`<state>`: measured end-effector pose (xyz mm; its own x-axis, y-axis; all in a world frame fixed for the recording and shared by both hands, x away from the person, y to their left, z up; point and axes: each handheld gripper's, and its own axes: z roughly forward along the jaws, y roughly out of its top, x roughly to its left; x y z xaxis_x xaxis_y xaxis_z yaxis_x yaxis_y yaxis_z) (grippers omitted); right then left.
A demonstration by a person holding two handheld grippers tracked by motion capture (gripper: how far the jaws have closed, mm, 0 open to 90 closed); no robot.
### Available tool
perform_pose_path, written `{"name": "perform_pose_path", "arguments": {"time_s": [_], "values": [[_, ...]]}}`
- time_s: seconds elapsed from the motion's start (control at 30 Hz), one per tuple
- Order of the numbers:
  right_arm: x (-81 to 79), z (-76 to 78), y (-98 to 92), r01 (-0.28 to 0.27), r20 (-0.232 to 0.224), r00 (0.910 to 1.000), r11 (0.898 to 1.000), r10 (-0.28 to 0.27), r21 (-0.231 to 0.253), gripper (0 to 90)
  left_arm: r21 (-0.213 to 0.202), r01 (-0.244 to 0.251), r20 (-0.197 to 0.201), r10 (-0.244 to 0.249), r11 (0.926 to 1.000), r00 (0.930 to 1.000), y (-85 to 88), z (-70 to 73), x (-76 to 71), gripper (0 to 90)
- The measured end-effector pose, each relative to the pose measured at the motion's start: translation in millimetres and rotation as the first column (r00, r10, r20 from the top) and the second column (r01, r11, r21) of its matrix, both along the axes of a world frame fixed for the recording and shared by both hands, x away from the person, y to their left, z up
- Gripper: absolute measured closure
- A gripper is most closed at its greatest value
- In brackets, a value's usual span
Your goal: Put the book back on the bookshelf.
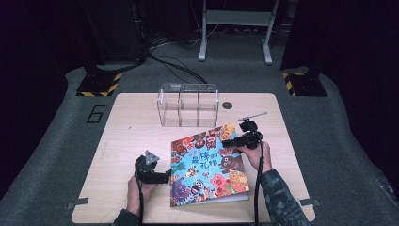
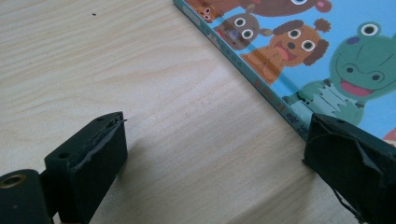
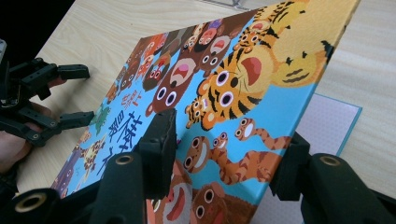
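Pale wood-grain tabletop [image 2: 140, 84], matt; glossy printed book [image 1: 209, 165] cover; clear plastic box [image 1: 189, 104]; matt black tongs [image 2: 215, 158].

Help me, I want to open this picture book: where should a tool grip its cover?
Probably the cover's free edge, opposite the spine, coming from the right tool's side. That edge is already raised off the page, leaving room for a jaw underneath.

Overhead light falls evenly on the pale worktop [image 1: 131, 136] while the room beyond its far edge and at both sides sinks into near black. In the left gripper view, soft shadows spread under the tongs [image 2: 219, 158], whose near parts blur. The high view is soft and grainy; glare is slight.
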<state>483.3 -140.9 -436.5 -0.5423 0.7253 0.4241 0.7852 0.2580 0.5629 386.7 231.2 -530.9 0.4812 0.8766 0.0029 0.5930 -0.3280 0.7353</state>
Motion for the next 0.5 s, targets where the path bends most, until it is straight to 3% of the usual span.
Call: {"name": "perform_pose_path", "arguments": {"time_s": [0.13,0.3,0.33,0.47,0.5], "values": [[-0.5,10.6,6.6,-0.012,0.032,0.9994,0.999,0.013,-0.031,50.2,-0.003,0.0,-0.002,0.0,1.0,1.0,0.0,0.1,0.0,5.8],[-0.7,19.8,11.7,-0.023,0.035,0.9991,0.998,0.024,-0.053,50.9,-0.014,0.015,-0.002,-0.015,0.9998,0.9999,2.3,1.0,0.7,3.9],[-1.0,22.1,12.7,-0.024,0.03,0.9992,0.998,0.025,-0.054,51.1,-0.043,0.009,0.003,-0.008,0.999,1.0,1.9,0.7,0.4,3.9],[0.7,32.0,19.4,-0.041,0.022,0.9988,0.997,0.043,-0.071,52.0,-0.055,0.025,-0.029,-0.026,0.9982,0.9992,4.7,1.5,3.2,2.5],[1.0,33.8,20.4,-0.04,0.022,0.9989,0.996,0.042,-0.077,52.1,-0.058,0.019,-0.017,-0.02,0.9981,0.9996,4.0,0.5,3.4,2.4]]}}
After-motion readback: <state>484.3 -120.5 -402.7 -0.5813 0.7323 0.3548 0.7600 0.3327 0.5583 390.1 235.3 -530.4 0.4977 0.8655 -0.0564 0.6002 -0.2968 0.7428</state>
